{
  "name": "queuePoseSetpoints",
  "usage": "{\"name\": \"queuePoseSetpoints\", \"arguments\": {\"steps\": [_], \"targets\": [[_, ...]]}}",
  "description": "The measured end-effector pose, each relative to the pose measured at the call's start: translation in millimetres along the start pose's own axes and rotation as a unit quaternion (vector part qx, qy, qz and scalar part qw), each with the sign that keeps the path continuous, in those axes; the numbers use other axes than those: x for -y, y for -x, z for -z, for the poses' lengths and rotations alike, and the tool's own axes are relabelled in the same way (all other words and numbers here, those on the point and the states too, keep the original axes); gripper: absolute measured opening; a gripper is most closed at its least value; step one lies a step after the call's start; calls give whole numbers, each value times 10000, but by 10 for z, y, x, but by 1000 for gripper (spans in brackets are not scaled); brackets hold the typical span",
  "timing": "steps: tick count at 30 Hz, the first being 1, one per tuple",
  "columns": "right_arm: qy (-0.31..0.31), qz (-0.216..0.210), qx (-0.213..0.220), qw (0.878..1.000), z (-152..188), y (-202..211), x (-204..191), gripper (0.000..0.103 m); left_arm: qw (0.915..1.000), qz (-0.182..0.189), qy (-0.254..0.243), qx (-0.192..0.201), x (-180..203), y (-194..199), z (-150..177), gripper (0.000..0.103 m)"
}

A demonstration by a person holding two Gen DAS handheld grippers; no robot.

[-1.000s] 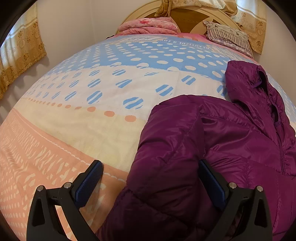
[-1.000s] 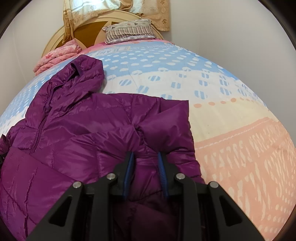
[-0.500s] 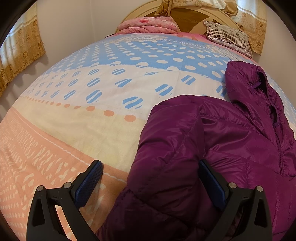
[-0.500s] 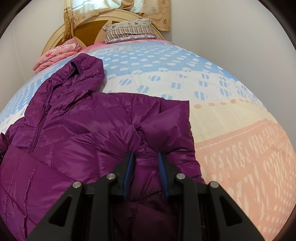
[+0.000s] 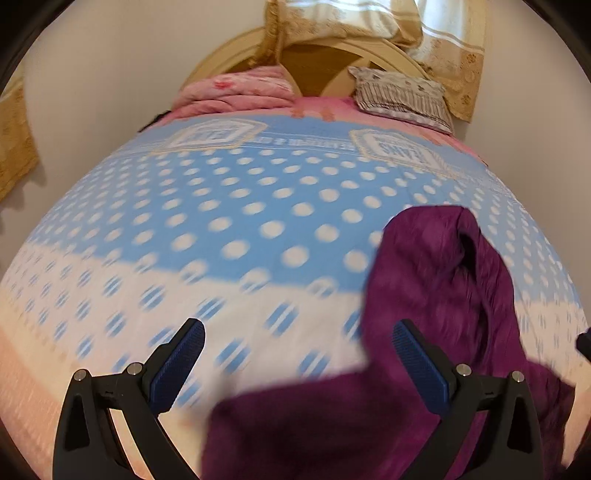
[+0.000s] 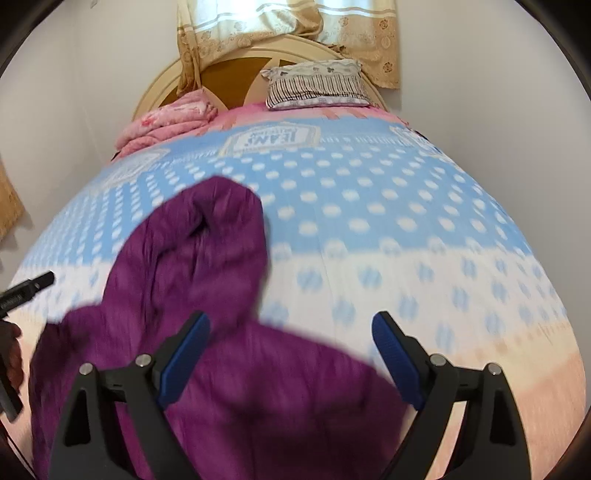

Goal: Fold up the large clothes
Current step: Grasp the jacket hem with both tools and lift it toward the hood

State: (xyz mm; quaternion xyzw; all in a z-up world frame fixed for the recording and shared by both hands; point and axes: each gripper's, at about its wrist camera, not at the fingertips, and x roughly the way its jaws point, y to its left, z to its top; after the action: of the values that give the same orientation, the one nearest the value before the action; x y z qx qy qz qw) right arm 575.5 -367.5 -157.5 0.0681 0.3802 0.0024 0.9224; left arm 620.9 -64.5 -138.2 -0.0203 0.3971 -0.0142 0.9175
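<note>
Purple puffer jacket (image 6: 207,387): quilted, hooded, lying on the bed. Hood (image 6: 210,236) pointing toward the headboard, body bunched at the near end, blurred in both views. In the left wrist view, same jacket (image 5: 436,295) filling the lower right.

Bedspread (image 5: 229,206): blue band with white dots at the far end, white band with blue striped dots in the middle, peach band nearest. Printed label panels along the top edge, lettering too blurred to read in full.

Right claw (image 6: 291,343): jaws wide apart, just been opening, blue pads clear of the fabric. Jacket beneath and between the fingers, not gripped. One fingertip (image 6: 195,332) over purple fabric, the other over bare bedspread.

Left claw (image 5: 295,354): jaws wide, nothing pinched. One pad (image 5: 184,354) over the white band, the other over the jacket's edge; contact with the fabric not discernible. Part of the left tool also visible at the left margin of the right wrist view.

Headboard (image 6: 229,77): rounded, cream frame with brown panels.
Striped pillow (image 6: 317,83): against the headboard, right side.
Pink folded blanket (image 6: 166,122): left of the pillow, at the head of the bed.
Curtain (image 6: 288,26): beige, patterned, above the headboard.
</note>
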Motion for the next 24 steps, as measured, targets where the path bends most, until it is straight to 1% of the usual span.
{"name": "queuePoseSetpoints", "arguments": {"steps": [2,4,5,8,10,12,13,14,15,16,17,18,19,20,22,24], "targets": [[76,-106,-63,9999,-174,-218,-63,92,10000,69,19,-40,103,-196,-174,102],[173,-108,-129,9997,-301,-445,-113,92,9998,183,6,-90,226,-399,-322,102],[190,-93,-153,9997,-326,-511,-130,92,9998,141,-34,-126,293,-525,-393,102],[184,-101,-317,9993,-475,-842,-135,92,9994,193,-189,-218,425,-784,-464,102],[103,-126,-452,9988,-513,-1049,-103,92,9988,155,-339,-304,501,-952,-476,102],[79,-186,-573,9982,-541,-1210,-94,91,9985,185,-389,-328,539,-1067,-474,99],[97,-242,-635,9976,-543,-1281,-93,91,9982,271,-398,-365,547,-1122,-465,94],[150,-287,-708,9970,-538,-1361,-108,90,9975,376,-410,-428,556,-1178,-455,81],[217,-300,-777,9963,-529,-1404,-111,84,9963,530,-435,-515,575,-1243,-436,70],[255,-336,-844,9955,-535,-1455,-110,76,9949,668,-478,-580,593,-1290,-419,45],[280,-447,-947,9941,-523,-1505,-114,50,9920,882,-550,-718,630,-1346,-392,12],[326,-615,-1158,9908,-490,-1577,-146,14,9892,1056,-595,-826,652,-1380,-379,5],[384,-566,-1137,9912,-476,-1563,-169,9,9895,1039,-662,-758,686,-1346,-366,5],[491,-481,-1044,9922,-469,-1512,-205,9,9904,974,-770,-607,717,-1268,-364,2],[692,-478,-746,9937,-458,-1306,-280,6,9900,1035,-902,-323,729,-1068,-386,2],[861,-377,-449,9946,-454,-1077,-322,6,9894,987,-1062,-41,715,-805,-421,2]]}}
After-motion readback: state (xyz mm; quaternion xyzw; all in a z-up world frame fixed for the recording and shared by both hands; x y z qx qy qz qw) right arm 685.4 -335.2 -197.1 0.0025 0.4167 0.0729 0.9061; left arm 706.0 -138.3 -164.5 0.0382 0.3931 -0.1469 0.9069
